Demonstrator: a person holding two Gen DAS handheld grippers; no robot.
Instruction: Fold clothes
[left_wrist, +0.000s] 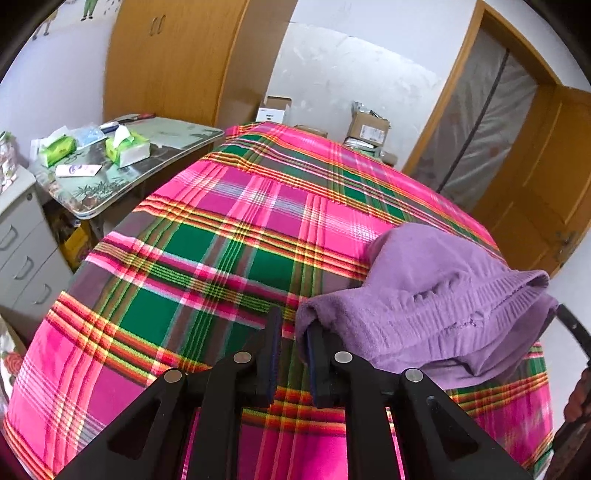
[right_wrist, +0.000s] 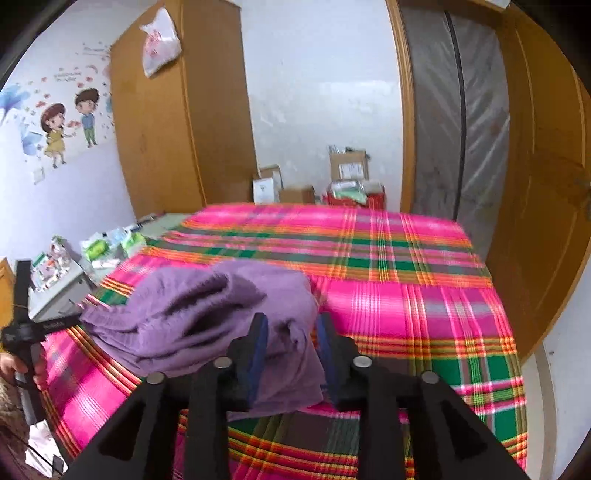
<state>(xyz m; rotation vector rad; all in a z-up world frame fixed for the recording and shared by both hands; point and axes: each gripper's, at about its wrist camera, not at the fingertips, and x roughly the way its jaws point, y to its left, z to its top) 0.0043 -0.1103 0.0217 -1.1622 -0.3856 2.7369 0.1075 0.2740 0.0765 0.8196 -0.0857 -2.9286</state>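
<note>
Right gripper (right_wrist: 291, 354): jaws apart, purple fleece garment (right_wrist: 207, 317) loose between them, no pinch. Left gripper (left_wrist: 293, 354): narrow gap, only plaid bed sheet (left_wrist: 207, 258) shows through it; garment corner lies over its right finger, grip unclear. You check both holds before next fold. Garment: soft, fuzzy, bunched, ribbed stretchy band, lying just ahead of both grippers.

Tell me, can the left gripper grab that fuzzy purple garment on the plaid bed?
Probably yes. The left gripper sits right at the edge of the fuzzy purple garment, whose fabric drapes over one finger. Nothing on the pink plaid bedspread blocks it.
</note>
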